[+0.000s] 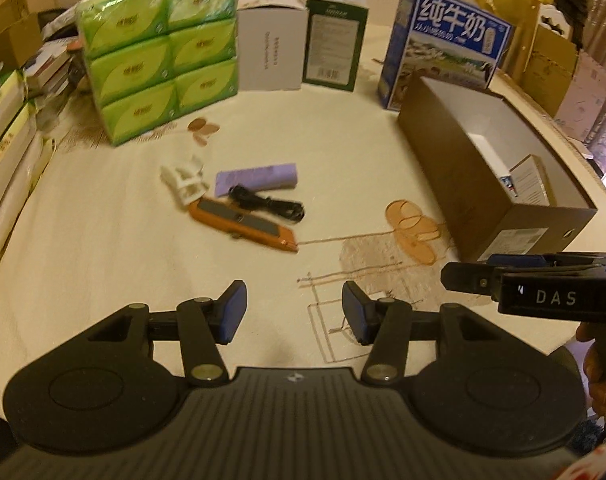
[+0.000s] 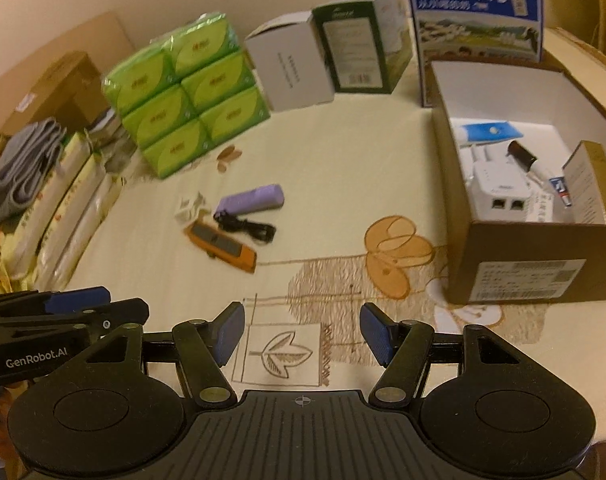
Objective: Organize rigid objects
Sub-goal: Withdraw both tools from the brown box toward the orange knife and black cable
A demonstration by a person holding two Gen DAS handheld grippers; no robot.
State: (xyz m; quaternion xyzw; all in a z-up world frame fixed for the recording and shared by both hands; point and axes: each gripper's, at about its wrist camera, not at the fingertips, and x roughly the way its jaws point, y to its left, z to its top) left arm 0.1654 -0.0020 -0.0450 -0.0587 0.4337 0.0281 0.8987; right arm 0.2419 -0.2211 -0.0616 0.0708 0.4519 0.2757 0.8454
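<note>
On the cream tablecloth lie an orange utility knife (image 1: 242, 223) (image 2: 221, 246), a coiled black cable (image 1: 267, 208) (image 2: 247, 228), a purple bar (image 1: 256, 179) (image 2: 250, 200) and a white plastic clip (image 1: 185, 181) (image 2: 189, 207), close together. A brown cardboard box (image 1: 487, 200) (image 2: 535, 276) stands open at the right, holding a white router (image 2: 499, 192), a blue tube (image 2: 488, 133) and small items. My left gripper (image 1: 294, 312) hovers open and empty, near side of the knife. My right gripper (image 2: 301, 332) is open and empty too, over a leaf print.
Green tissue packs (image 1: 159, 60) (image 2: 187, 96), a white carton (image 1: 271, 50) (image 2: 289, 70), a green carton (image 1: 335, 44) (image 2: 361, 46) and a blue milk box (image 1: 443, 44) (image 2: 477, 8) line the back. Books and bags (image 1: 7, 152) pile at the left edge.
</note>
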